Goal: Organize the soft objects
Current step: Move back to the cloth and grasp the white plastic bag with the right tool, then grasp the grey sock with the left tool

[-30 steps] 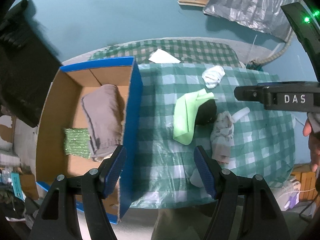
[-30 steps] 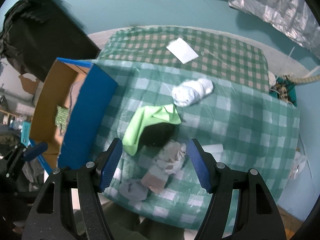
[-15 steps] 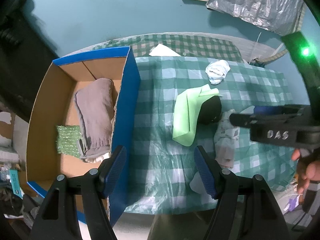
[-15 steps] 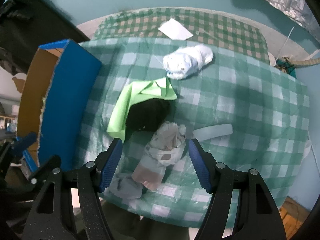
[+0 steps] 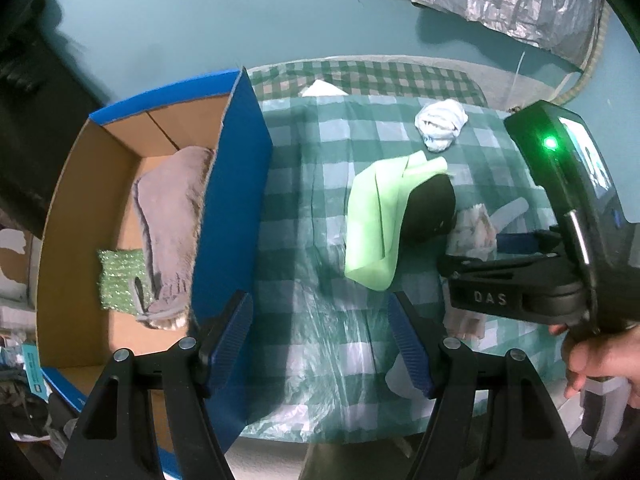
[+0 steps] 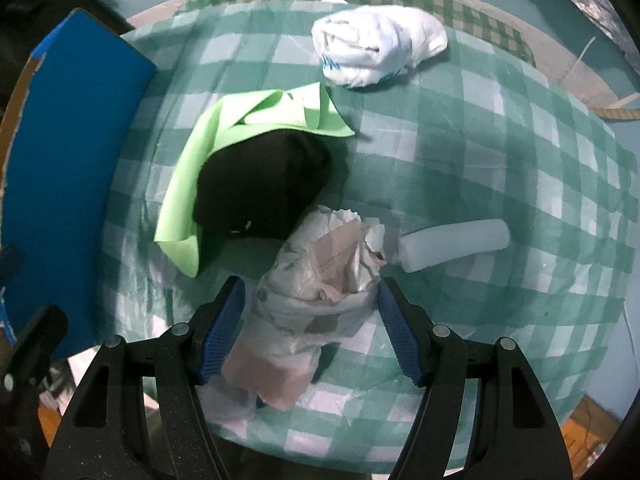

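Two open grippers hang over the checked table [image 6: 500, 152], neither holding anything. The right gripper [image 6: 310, 322] points down with wide jaws either side of the crumpled patterned bundle [image 6: 320, 276], pads not yet pressing. The bundle touches the black cloth [image 6: 264, 184] at its 11 o'clock, which lies on the green cloth [image 6: 192, 168]; a white foam roll [image 6: 454, 244] sits just beside it at 3 o'clock, and a white rolled cloth [image 6: 376, 44] lies well apart at 12.

Risks, as I judge them: closing here could snag the black cloth's edge and drag both cloths along, or pinch only loose folds so the bundle slips free on lifting. The plastic sheet over the table could also catch in the pads.

The left gripper [image 5: 320, 344], jaws wide and empty, hovers by the blue box [image 5: 236, 216], where a grey towel [image 5: 168, 224] and a green sponge [image 5: 118, 280] already lie.

Compared with a second ago, the right gripper has dropped much closer to the bundle; the left has sunk a little. Both openings are unchanged.
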`<state>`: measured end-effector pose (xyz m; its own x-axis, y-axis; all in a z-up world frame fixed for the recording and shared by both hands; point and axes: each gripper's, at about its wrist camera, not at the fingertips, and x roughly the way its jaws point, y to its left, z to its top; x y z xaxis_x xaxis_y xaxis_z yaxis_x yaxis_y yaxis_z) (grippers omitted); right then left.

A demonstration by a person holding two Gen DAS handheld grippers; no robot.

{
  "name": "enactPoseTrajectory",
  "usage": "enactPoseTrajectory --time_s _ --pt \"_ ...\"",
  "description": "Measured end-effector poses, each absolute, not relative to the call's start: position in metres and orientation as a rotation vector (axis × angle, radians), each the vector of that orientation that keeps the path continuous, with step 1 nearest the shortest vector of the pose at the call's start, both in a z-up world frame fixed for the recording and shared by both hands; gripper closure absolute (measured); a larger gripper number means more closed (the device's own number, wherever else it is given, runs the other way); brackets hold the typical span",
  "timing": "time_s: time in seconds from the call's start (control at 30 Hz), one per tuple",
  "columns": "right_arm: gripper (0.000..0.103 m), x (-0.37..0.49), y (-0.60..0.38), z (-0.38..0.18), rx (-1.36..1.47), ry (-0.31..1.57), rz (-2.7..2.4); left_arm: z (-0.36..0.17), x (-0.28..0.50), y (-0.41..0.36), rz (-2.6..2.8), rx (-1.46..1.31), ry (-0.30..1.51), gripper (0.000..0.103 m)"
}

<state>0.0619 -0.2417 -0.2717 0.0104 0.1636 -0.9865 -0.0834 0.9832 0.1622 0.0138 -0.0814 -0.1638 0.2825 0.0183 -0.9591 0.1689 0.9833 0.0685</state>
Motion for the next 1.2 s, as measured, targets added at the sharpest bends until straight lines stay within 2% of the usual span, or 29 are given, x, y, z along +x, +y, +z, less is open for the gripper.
enactPoseTrajectory --time_s 0.17,0.3,0.43,0.5,0.83,1.2 --pt "0.033 0.061 -0.241 -0.285 0.041 1.563 0.194 -0.171 0.01 -0.081 -0.109 0.156 1.304 0.032" --pt "0.044 0.058 -0.24 -0.284 -0.008 1.538 0.225 -0.175 0.008 -0.081 -0.114 0.141 1.322 0.032" --pt "0.048 0.05 -0.245 -0.28 -0.052 1.529 0.255 -0.176 0.005 -0.084 -0.131 0.126 1.329 0.029" --pt "0.049 0.044 -0.247 -0.276 -0.079 1.518 0.266 -0.177 0.003 -0.086 -0.145 0.114 1.334 0.021" --pt "0.049 0.011 -0.274 -0.275 -0.115 1.507 0.287 -0.178 -0.012 -0.107 -0.269 0.094 1.346 0.021" --pt "0.049 -0.011 -0.299 -0.277 -0.088 1.513 0.261 -0.204 -0.024 -0.132 -0.304 0.148 1.42 0.021"
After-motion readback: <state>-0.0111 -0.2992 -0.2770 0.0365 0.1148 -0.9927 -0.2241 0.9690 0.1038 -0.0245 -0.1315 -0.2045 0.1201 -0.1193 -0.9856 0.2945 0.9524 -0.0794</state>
